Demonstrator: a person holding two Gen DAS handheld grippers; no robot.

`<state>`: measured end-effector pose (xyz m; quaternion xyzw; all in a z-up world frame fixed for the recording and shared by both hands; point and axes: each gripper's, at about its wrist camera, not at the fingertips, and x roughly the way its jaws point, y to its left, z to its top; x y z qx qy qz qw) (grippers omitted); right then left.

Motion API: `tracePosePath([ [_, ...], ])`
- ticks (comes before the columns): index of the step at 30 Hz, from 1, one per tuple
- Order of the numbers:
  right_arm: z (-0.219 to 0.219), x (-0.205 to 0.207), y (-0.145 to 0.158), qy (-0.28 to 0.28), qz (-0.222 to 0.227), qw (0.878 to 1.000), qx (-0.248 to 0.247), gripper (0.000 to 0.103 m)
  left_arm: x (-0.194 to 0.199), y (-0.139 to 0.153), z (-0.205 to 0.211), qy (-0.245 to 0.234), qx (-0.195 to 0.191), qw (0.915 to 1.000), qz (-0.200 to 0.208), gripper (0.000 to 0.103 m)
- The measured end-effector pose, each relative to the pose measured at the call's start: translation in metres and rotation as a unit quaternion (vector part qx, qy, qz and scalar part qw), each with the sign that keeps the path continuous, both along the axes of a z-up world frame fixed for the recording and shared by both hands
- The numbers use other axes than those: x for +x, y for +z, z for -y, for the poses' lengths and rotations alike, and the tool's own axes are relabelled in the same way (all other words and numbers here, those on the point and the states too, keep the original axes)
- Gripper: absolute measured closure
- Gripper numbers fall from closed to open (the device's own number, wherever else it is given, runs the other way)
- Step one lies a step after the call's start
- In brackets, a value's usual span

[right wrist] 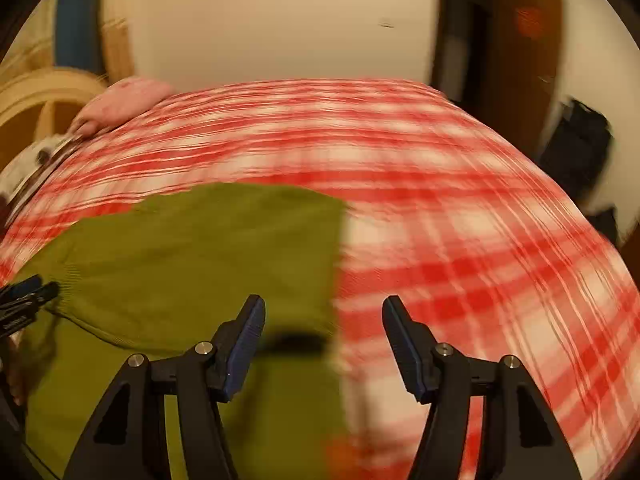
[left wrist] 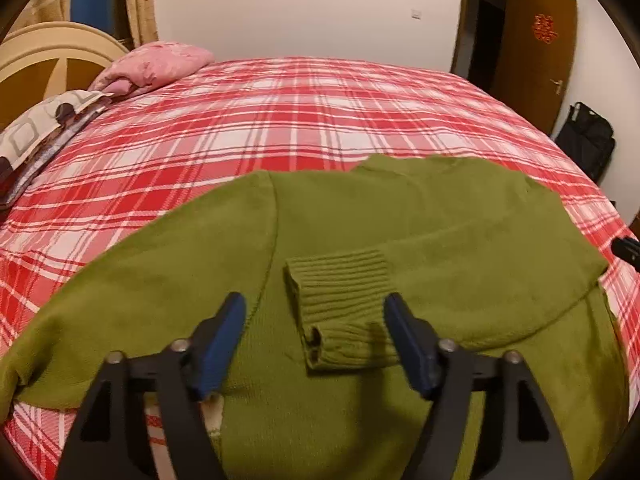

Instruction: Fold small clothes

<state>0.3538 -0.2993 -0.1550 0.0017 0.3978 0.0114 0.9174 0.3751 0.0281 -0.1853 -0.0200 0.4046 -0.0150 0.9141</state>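
Note:
An olive green sweater [left wrist: 440,232] lies spread flat on the bed, one sleeve folded across its body. That sleeve's ribbed cuff [left wrist: 340,304] rests on top, just ahead of my left gripper [left wrist: 315,298], which is open with its blue pads on either side of the cuff and apart from it. In the blurred right wrist view, my right gripper [right wrist: 325,300] is open over the sweater's [right wrist: 200,248] right edge with nothing between its pads. The left gripper's tip [right wrist: 28,292] shows at the left border there, and a bit of the right gripper [left wrist: 626,250] at the sweater's right side.
The bed carries a red and white plaid sheet [left wrist: 280,120]. A pink pillow [left wrist: 160,64] and a patterned blanket [left wrist: 40,128] lie at the head, far left. A brown door [left wrist: 536,52] and a black bag [left wrist: 588,140] stand beyond the bed's right side.

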Motion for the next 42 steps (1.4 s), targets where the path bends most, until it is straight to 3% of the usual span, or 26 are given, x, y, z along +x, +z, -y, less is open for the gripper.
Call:
tracePosePath([
  [2,-0.009,0.020,-0.010,0.015,-0.035,0.999,0.020,0.041,0.002,-0.001,0.002,-0.002,0.005,1.0000,-0.002,0.023],
  [4,-0.007,0.036,-0.031,-0.003,-0.074,0.997,0.007,0.041,0.002,-0.005,0.005,-0.005,0.015,0.9998,-0.012,0.019],
  [6,0.002,0.039,-0.047,-0.020,-0.096,0.995,-0.005,0.050,0.002,-0.013,0.007,-0.010,0.028,0.9989,-0.035,0.015],
  [8,0.013,0.030,-0.053,-0.020,-0.084,0.996,-0.001,0.052,-0.003,-0.016,0.009,-0.019,0.033,0.9986,-0.035,0.012],
  [11,0.013,0.022,-0.053,-0.013,-0.080,0.996,-0.032,0.052,-0.003,-0.018,0.016,-0.033,0.046,0.9976,-0.039,0.004],
  [15,-0.007,0.022,-0.042,-0.031,-0.079,0.992,-0.092,0.052,-0.006,-0.015,0.015,-0.033,0.041,0.9978,-0.039,0.003],
  [19,-0.042,0.017,-0.028,0.024,-0.050,0.996,-0.067,0.050,-0.014,-0.012,0.011,-0.027,0.028,0.9989,-0.026,0.003],
  [21,-0.054,0.019,-0.034,0.036,-0.059,0.996,-0.063,0.050,-0.015,-0.011,0.009,-0.022,0.022,0.9992,-0.025,0.003],
  [23,-0.056,0.024,-0.053,0.035,-0.085,0.994,-0.058,0.050,-0.015,-0.011,0.006,-0.018,0.022,0.9992,-0.030,0.003],
  [24,-0.053,0.021,-0.056,0.034,-0.076,0.995,-0.054,0.050,-0.016,-0.010,0.005,-0.016,0.023,0.9992,-0.029,0.003],
  [31,-0.062,0.013,-0.042,0.033,-0.082,0.993,-0.085,0.047,-0.031,-0.004,-0.014,-0.008,0.029,0.9993,-0.025,0.003],
  [37,-0.120,0.025,-0.025,0.100,-0.055,0.993,-0.036,0.047,-0.040,0.001,-0.032,0.002,0.024,0.9994,-0.024,0.003],
  [42,-0.159,0.034,-0.047,0.124,-0.060,0.990,-0.033,0.047,-0.048,0.007,-0.049,0.008,0.033,0.9993,-0.016,0.003],
])
